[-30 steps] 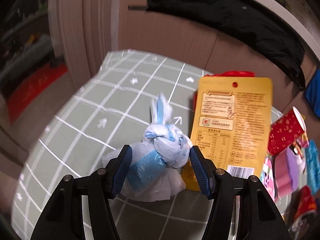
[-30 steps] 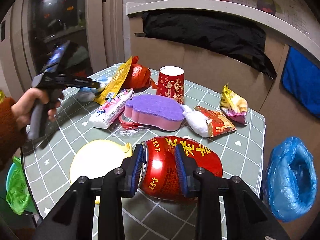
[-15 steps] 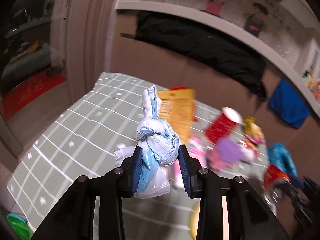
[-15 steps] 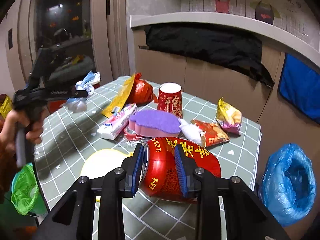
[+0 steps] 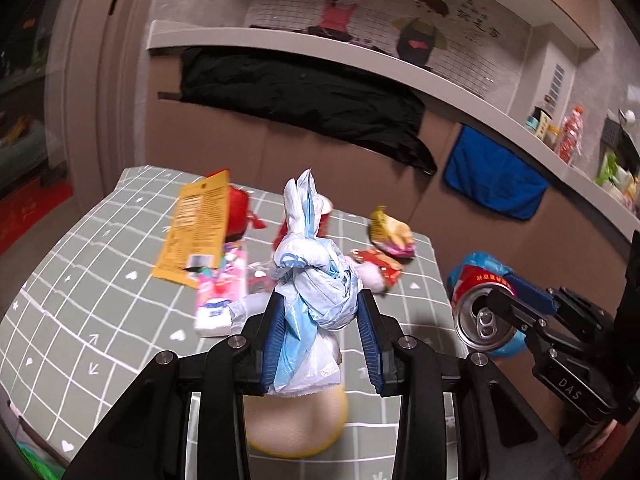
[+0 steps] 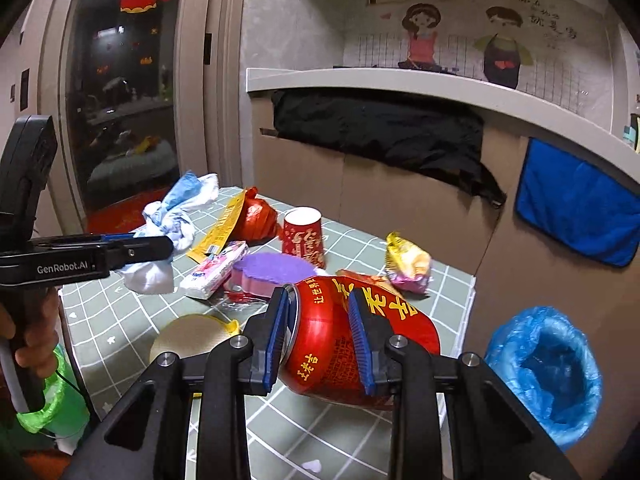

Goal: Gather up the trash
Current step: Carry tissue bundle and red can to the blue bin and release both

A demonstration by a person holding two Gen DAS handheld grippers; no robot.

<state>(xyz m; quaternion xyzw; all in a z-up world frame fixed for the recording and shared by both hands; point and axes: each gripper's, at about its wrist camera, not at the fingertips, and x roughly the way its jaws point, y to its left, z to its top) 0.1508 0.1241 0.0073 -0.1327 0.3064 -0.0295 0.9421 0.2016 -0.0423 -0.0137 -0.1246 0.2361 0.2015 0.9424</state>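
My left gripper (image 5: pixel 322 322) is shut on a knotted white-and-blue plastic bag (image 5: pixel 316 280) and holds it in the air above the grey checked table (image 5: pixel 100 280). The bag also shows in the right wrist view (image 6: pixel 168 216). My right gripper (image 6: pixel 320 336) is shut on a red drink can (image 6: pixel 332 344), held above the table's right part; the can also shows in the left wrist view (image 5: pixel 480 312). A bin lined with a blue bag (image 6: pixel 548 368) stands on the floor right of the table.
On the table lie a yellow packet (image 6: pixel 218 230), a red bag (image 6: pixel 256 218), a red paper cup (image 6: pixel 302 236), a purple sponge (image 6: pixel 272 270), a tissue pack (image 6: pixel 214 274), snack wrappers (image 6: pixel 408 264) and a round yellow plate (image 6: pixel 192 338). A green-lined bin (image 6: pixel 52 404) stands at the left.
My left gripper has lifted the knotted bag off the table and swung right, toward the can and the blue bin. My right gripper has risen a little with the can.
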